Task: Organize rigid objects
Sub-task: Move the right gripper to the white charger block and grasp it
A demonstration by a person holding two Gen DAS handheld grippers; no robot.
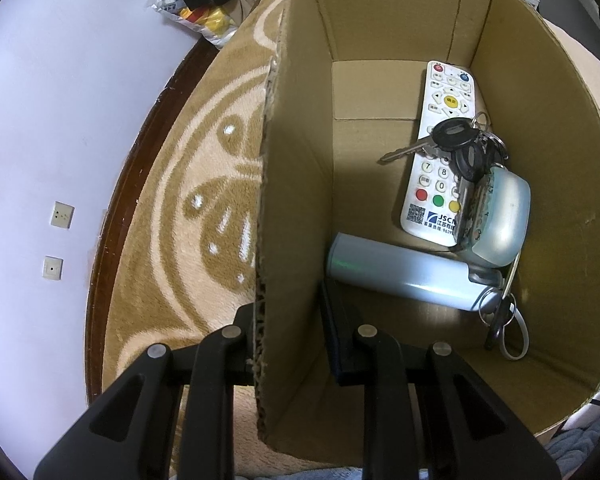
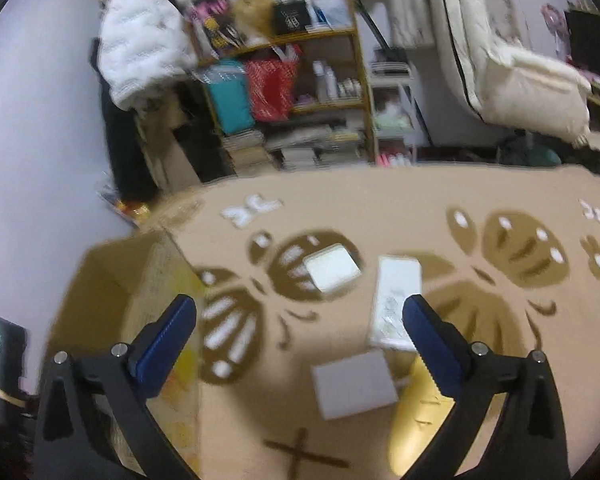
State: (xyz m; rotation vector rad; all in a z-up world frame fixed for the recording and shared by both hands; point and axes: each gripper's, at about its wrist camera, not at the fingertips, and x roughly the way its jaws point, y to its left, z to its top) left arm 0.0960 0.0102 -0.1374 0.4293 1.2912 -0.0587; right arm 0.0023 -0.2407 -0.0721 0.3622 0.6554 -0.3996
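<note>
Box (image 1: 380, 20): your left gripper (image 1: 288, 320) clamps its wall; hold firm.
Right gripper (image 2: 300, 320): jaws spread, empty.
Next: straddle white case (image 2: 394, 300) squarely.

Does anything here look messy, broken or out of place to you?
Nothing looks broken or spilled. Inside the cardboard box the remote control, keys and silver cylinder lie piled on one another rather than neatly. On the blanket, three flat pale items, such as one, lie scattered and crooked.
</note>
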